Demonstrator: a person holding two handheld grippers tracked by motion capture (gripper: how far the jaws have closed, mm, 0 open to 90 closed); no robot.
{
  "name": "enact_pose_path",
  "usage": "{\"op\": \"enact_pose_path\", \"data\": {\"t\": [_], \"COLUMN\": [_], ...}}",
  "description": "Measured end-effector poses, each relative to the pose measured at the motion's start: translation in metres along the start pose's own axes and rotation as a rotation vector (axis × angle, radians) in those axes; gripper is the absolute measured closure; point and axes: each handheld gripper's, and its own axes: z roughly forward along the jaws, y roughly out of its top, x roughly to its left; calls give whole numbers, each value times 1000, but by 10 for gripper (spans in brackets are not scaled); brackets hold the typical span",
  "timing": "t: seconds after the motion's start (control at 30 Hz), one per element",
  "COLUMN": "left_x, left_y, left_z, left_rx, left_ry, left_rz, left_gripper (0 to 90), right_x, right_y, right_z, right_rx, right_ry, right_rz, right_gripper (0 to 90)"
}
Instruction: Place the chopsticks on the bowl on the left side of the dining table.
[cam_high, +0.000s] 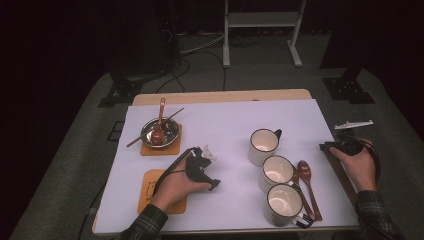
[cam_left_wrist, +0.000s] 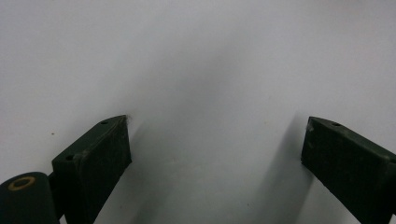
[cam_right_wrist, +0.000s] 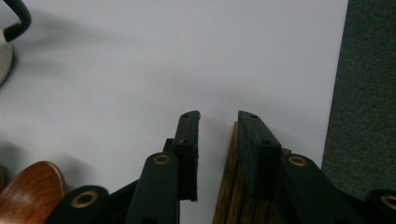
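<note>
- The right tool (cam_right_wrist: 217, 140) is at the counter's (cam_high: 225, 115) right edge, right of the three mugs (cam_high: 277, 172); its jaws are narrowly spread above the dark wooden strip (cam_right_wrist: 233, 196), not pinching it.
- The left tool (cam_left_wrist: 215, 149), left of the mugs, rests widely spread on the white counter.

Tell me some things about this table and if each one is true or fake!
1. Three mugs stand in a row. True.
2. The bowl holds a fork. False: it holds a spoon and a thin stick.
3. The left gripper is open over bare white table. True.
4. The right gripper squeezes a mug. False: its jaws are near a dark wooden piece at the table edge, a gap between them.
5. Two brown spoons lie beside the mugs. True.
</note>
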Motion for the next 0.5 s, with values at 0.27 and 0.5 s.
{"op": "enact_pose_path", "data": {"t": [0.27,0.5], "left_x": [0,0], "left_y": [0,0], "left_z": [0,0], "left_rx": [0,0], "left_ry": [0,1], "left_rz": [-1,-1], "left_gripper": [68,68], "right_x": [-2,-3], "right_y": [-2,-4], "right_z": [5,9], "right_rx": [27,43], "right_ry": [-14,-24], "right_rz": [-4,-7], "right_gripper": [744,775]}}
